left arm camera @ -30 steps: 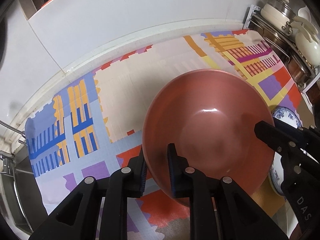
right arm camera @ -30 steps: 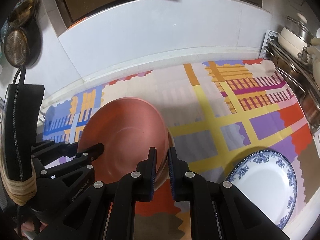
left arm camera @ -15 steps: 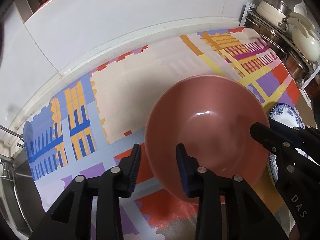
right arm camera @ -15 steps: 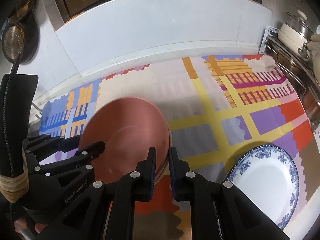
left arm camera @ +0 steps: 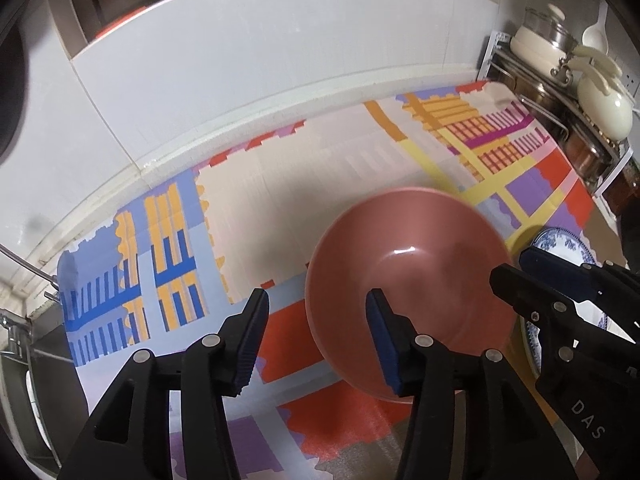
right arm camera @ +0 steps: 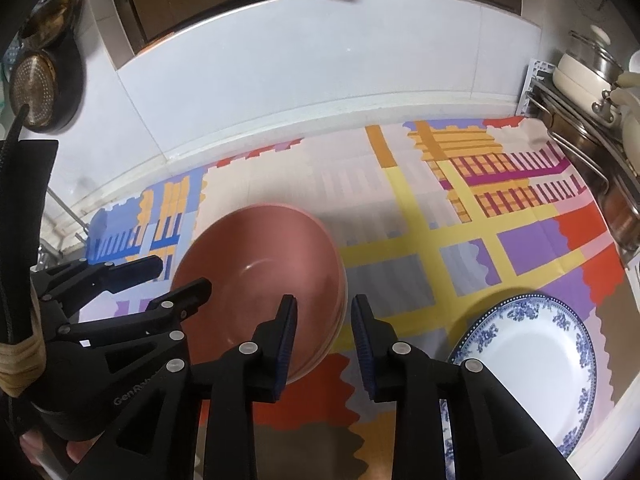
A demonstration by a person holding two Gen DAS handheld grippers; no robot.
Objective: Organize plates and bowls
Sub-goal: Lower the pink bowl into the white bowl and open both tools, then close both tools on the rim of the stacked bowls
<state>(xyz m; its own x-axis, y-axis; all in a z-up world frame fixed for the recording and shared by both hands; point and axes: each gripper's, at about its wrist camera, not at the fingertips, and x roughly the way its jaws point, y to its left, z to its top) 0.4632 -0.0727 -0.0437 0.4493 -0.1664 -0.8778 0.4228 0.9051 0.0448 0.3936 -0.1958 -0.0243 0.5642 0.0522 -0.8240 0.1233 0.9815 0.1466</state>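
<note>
Bowls first: a glossy, round pink ceramic bowl (left arm camera: pixel 408 280) sits nested on a matching one on the desk's multicoloured patterned cloth (left arm camera: pixel 280 184), its near rim lying between the pads of both tools. The left hand-held gripper (left arm camera: pixel 316 336) has just been opening and stands released, one pad outside the rim and one over the bowl's inside, neither pressing. The right hand-held gripper (right arm camera: pixel 324 340) has likewise just been opening, straddling the far-side rim without clamping. This looks like the letting-go step after stacking. A round white plate with a blue floral border (right arm camera: pixel 528 364) lies just beside the bowls; next, both tools need lifting clear without nudging the stack.
</note>
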